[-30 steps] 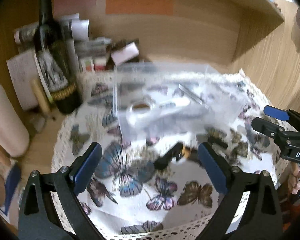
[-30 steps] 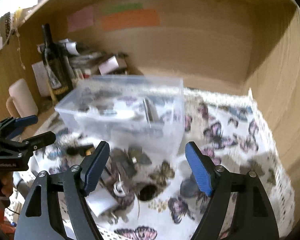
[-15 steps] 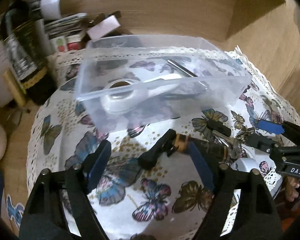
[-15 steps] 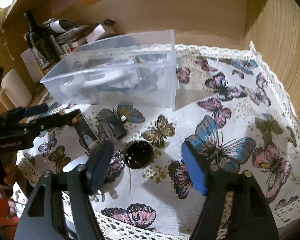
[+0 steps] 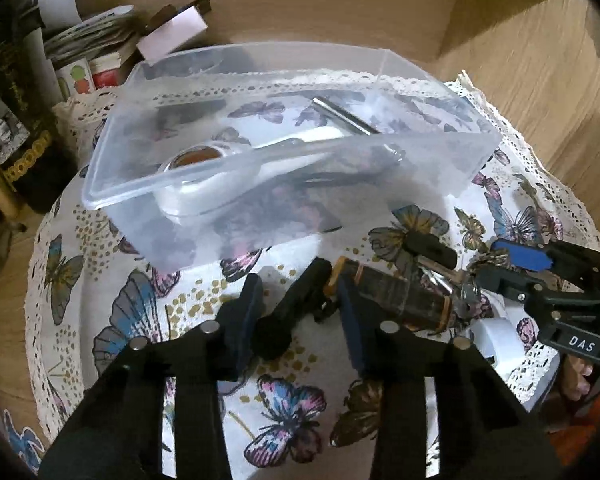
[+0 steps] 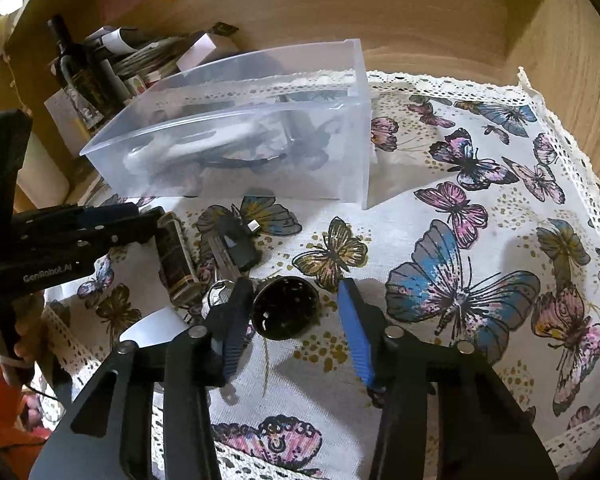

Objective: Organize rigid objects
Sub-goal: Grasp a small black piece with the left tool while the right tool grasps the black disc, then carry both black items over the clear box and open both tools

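Note:
A clear plastic bin point(image 5: 260, 168) point(image 6: 260, 152) stands on the butterfly cloth and holds a white object, a metal rod and dark items. In front of it lies a dark tool with a black handle point(image 5: 296, 304) and a brown banded body point(image 5: 396, 300) point(image 6: 176, 264). My left gripper point(image 5: 298, 312) is open, its fingers either side of the black handle. A round black lid point(image 6: 286, 308) lies between the open fingers of my right gripper point(image 6: 296, 312). A black key fob point(image 6: 240, 244) point(image 5: 428, 248) and keys point(image 6: 220, 292) lie beside them.
A dark wine bottle point(image 5: 16, 120) point(image 6: 80, 76), papers and small boxes point(image 5: 100, 56) crowd the back left. Wooden walls point(image 6: 440, 20) close the back and right. A white item point(image 5: 496, 336) point(image 6: 152, 324) lies at the cloth's near edge.
Both grippers have moved down and forward toward the cloth. The left fingers have narrowed around the black handle. The right fingers now sit around the round black lid.

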